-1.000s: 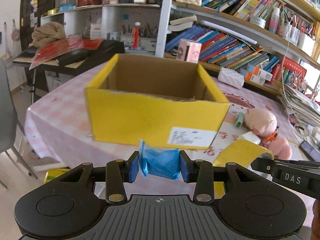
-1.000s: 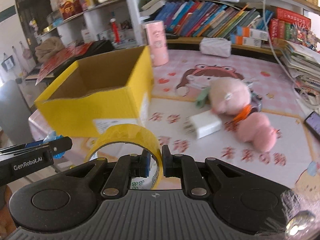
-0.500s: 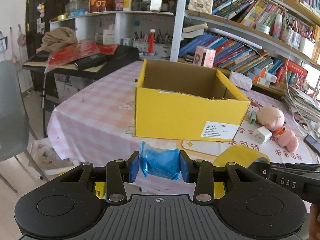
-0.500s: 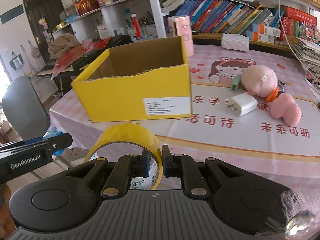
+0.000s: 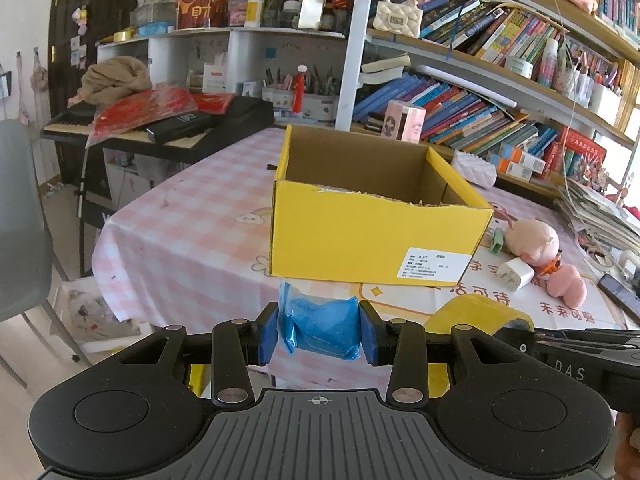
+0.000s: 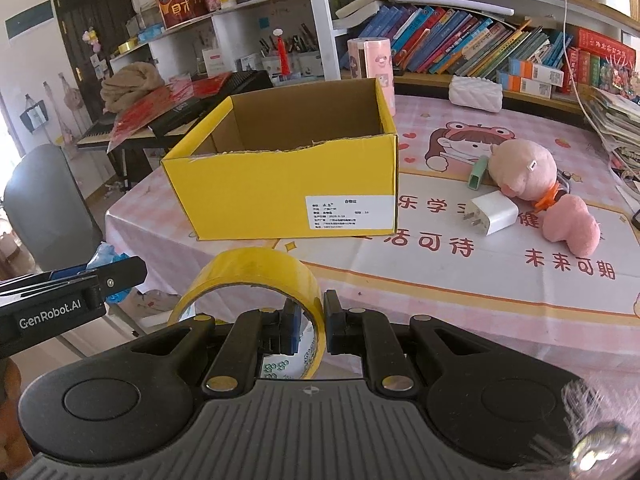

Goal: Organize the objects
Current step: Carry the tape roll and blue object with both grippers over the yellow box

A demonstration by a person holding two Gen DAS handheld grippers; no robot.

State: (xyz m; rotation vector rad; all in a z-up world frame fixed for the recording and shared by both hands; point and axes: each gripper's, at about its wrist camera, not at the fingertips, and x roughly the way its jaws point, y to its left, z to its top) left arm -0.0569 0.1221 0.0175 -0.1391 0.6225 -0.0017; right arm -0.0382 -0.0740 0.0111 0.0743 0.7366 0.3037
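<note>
An open yellow cardboard box [image 5: 372,236] stands on the pink tablecloth; it also shows in the right wrist view [image 6: 288,184], and what I see of its inside is bare. My left gripper [image 5: 319,332] is shut on a blue plastic bag [image 5: 324,330], held off the table's near edge, in front of the box. My right gripper [image 6: 312,330] is shut on the wall of a yellow tape roll [image 6: 256,280], also short of the table. The tape roll [image 5: 480,314] and the right gripper show at the right of the left wrist view.
On the table right of the box lie a white charger [image 6: 494,214], a small green object [image 6: 477,174] and two pink plush toys [image 6: 524,170]. A white pouch [image 6: 476,94] and a pink box [image 6: 370,64] sit behind. Bookshelves line the back; a grey chair [image 6: 44,204] stands left.
Both grippers have drawn back from the box with their loads. The box looks smaller and farther, and more of the table edge shows.
</note>
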